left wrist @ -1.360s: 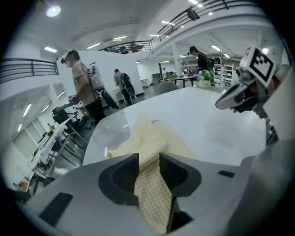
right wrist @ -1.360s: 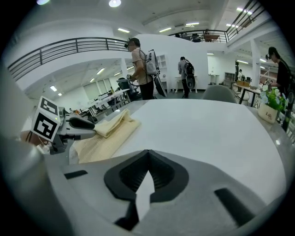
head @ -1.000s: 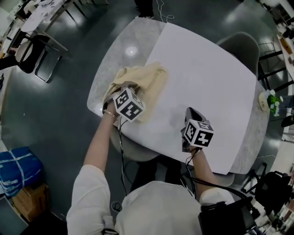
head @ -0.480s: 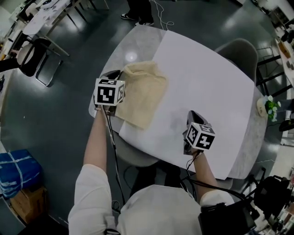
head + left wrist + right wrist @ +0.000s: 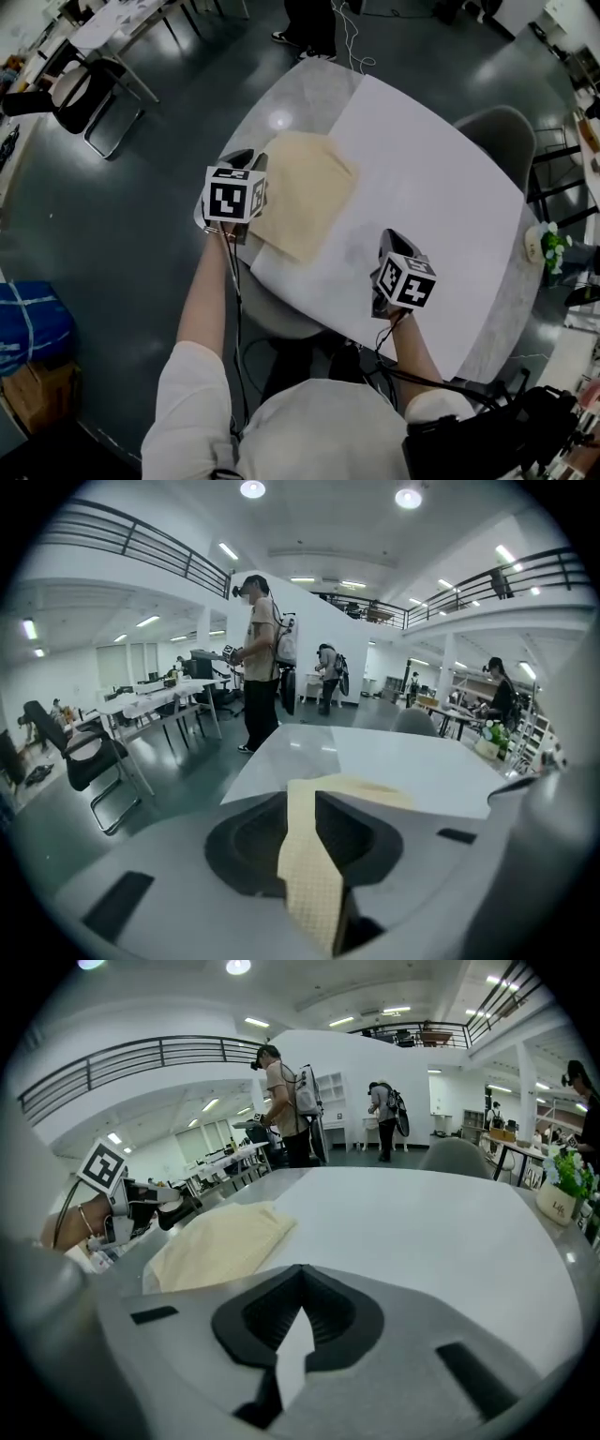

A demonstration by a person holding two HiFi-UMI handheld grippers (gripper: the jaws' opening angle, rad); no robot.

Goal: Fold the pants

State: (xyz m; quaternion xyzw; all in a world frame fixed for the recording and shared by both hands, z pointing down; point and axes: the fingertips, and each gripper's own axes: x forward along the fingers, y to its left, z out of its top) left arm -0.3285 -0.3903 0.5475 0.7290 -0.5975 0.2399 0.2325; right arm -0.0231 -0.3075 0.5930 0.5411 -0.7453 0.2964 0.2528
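The cream pants lie folded flat in a rough rectangle on the left part of the white sheet. My left gripper hovers at the pants' left edge, near the far corner. Its jaws have just been opening and stand a little apart. In the left gripper view the pants show through the gap of the left gripper, lying beyond it, with no cloth pinched. My right gripper hangs over bare sheet to the right of the pants. In its own view the right gripper has its tips together and holds nothing.
The sheet covers most of a round grey table. Grey chairs stand at the far right and under the near edge. A small potted plant sits at the table's right rim. People stand beyond the table.
The left gripper has lifted off the bunched pants, rolled, and moved to their left edge. The pants now lie flat and folded. The right gripper has hardly moved.
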